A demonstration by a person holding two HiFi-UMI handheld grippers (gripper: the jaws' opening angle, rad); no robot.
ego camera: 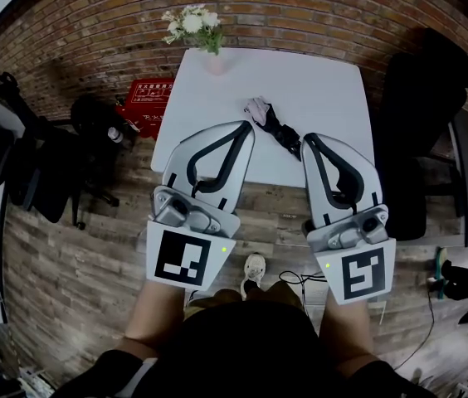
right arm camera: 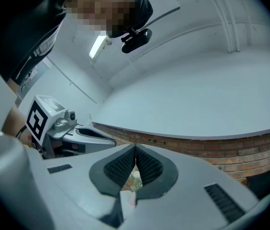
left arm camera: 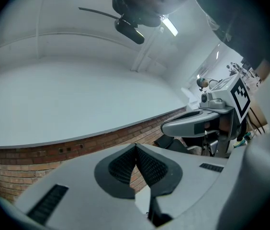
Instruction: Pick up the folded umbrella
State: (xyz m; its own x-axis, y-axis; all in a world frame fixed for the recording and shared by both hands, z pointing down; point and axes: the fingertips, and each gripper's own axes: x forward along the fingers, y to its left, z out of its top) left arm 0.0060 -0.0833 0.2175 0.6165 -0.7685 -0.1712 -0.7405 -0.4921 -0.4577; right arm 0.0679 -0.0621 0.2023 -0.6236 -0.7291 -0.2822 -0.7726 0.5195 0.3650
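**Head view: approach stage, folded umbrella (ego camera: 272, 126) not yet gripped**

The folded umbrella is seen lying slantwise on the white table (ego camera: 325, 81), towards its near edge, w/ a pale part at the far end and a black part nearer. It is framed between the tips of the left gripper (ego camera: 246, 128) and the right gripper (ego camera: 308, 141). It is near both and touched by neither.

In the left gripper view the pads (left arm camera: 121, 167) are seen pressed together at the tips w/ nothing between them. The same is shown for the pads (right arm camera: 120, 166) in the right gripper view (only brick wall and a pale surface above it are looked at, so both noses are judged to be tipped a bit above the table top). Both are thus closed & empty.

Step judged: reach-in, pre-grasp; nothing is lifted. The next move prob. calls for:
- one gripper's jaws to be opened wide
- its nose to be dipped to the table
- the jaws to be set astride the umbrella's narrow body, approx. mid-length
- the jaws to be closed before any lift

The flower vase (ego camera: 214, 60) at the far edge is well apart and need not be disturbed.
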